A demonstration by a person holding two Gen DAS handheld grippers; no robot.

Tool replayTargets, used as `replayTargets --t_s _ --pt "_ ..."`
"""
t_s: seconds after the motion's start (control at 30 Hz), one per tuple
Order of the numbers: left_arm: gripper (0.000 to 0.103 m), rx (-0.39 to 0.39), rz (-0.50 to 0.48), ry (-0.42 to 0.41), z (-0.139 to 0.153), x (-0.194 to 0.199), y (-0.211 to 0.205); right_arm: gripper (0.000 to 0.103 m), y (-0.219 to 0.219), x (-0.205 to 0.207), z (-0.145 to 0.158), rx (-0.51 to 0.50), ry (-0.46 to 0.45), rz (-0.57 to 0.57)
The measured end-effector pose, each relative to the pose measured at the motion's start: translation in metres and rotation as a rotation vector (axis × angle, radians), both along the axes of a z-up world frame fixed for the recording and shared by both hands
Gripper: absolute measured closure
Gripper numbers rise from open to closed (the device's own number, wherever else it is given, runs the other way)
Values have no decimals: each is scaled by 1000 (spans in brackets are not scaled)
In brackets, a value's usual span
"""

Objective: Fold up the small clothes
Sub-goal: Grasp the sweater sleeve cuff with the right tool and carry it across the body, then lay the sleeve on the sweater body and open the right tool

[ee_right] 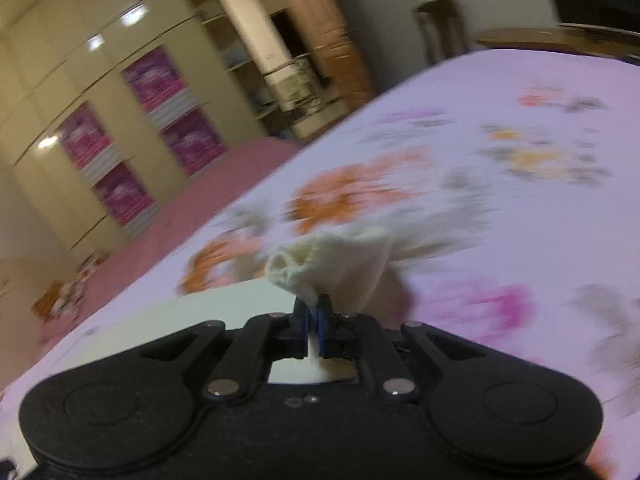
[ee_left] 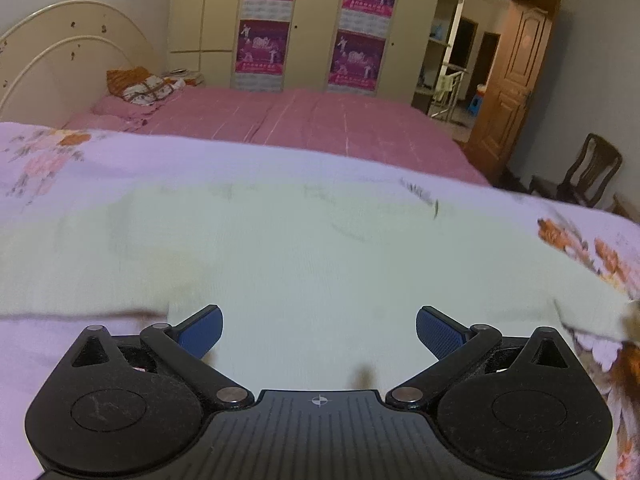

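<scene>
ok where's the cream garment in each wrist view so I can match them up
Left wrist: the cream garment lies spread flat across the middle, ahead of the open left hand-held gripper.
Right wrist: a bunched corner sits centre, pinched in the shut right hand-held gripper.
Shared landmark: the purple posters on the wardrobe doors.

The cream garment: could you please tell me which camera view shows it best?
The left wrist view: the cream garment lies spread across the floral sheet. The right wrist view shows only a bunched corner pinched in the right gripper.
</scene>
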State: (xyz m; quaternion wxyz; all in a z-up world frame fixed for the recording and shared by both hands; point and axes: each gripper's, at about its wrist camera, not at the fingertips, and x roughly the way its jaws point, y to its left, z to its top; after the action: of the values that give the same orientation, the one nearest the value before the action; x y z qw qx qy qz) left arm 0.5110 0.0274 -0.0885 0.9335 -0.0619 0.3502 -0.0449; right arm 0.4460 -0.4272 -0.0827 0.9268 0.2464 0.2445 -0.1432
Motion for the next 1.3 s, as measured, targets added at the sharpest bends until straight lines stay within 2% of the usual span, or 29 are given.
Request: replayTargets --t_s 0.2,0.37,0.4,0.43,0.47,0.5,0.57,0.6,0.63,0.7,0.8,0.83,0.87,0.9,1.0,1.03,1.07,1.1,1.13,1.23,1.3 --pt "0 -34 -12 -2 2 12 26 98 109 48 5 -67 7 225" --pt "1 -54 -16 11 -4 17 49 98 195 79 -11 -120 55 393" --pt "6 -58 -19 14 -6 17 53 98 210 83 -15 -131 67 418" --pt "19 -61 -20 26 -7 19 57 98 222 85 -18 -139 75 438" --pt "24 -72 -22 40 -10 20 61 98 232 87 -21 -143 83 458" --pt "25 -87 -20 47 -12 22 65 98 243 90 -25 -149 94 483" --pt "25 -110 -23 50 -16 24 67 91 260 90 -30 -175 99 519" --pt "25 -125 -33 51 -17 26 66 79 267 87 -30 -195 96 540" --pt "25 -151 -49 55 -18 29 63 76 272 81 -27 -230 84 548" --pt "25 -213 -92 68 -23 38 52 76 271 63 -17 -260 54 544" --pt "25 -295 -178 94 -32 56 22 77 255 41 -7 -216 57 486" --pt "32 -308 -202 113 -37 63 9 77 246 39 -7 -202 60 468" --pt "47 -319 -225 147 -44 71 -4 78 238 33 -4 -187 63 443" --pt "52 -331 -239 178 -51 78 -15 78 231 30 -3 -177 62 424" --pt "54 -358 -251 185 -58 91 -41 80 216 24 0 -167 78 370" --pt "55 -361 -251 186 -59 96 -48 80 213 28 -2 -167 82 358" --pt "70 -353 -250 183 -58 97 -56 80 211 27 -2 -165 84 346" --pt "89 -325 -253 183 -59 97 -64 80 208 26 -3 -161 85 334" --pt "99 -310 -260 189 -59 97 -69 80 209 31 -6 -157 87 322" --pt "99 -284 -250 136 -51 94 -63 79 207 39 -12 -128 95 282" --pt "99 -269 -223 93 -42 91 -45 78 206 39 -13 -106 92 274"
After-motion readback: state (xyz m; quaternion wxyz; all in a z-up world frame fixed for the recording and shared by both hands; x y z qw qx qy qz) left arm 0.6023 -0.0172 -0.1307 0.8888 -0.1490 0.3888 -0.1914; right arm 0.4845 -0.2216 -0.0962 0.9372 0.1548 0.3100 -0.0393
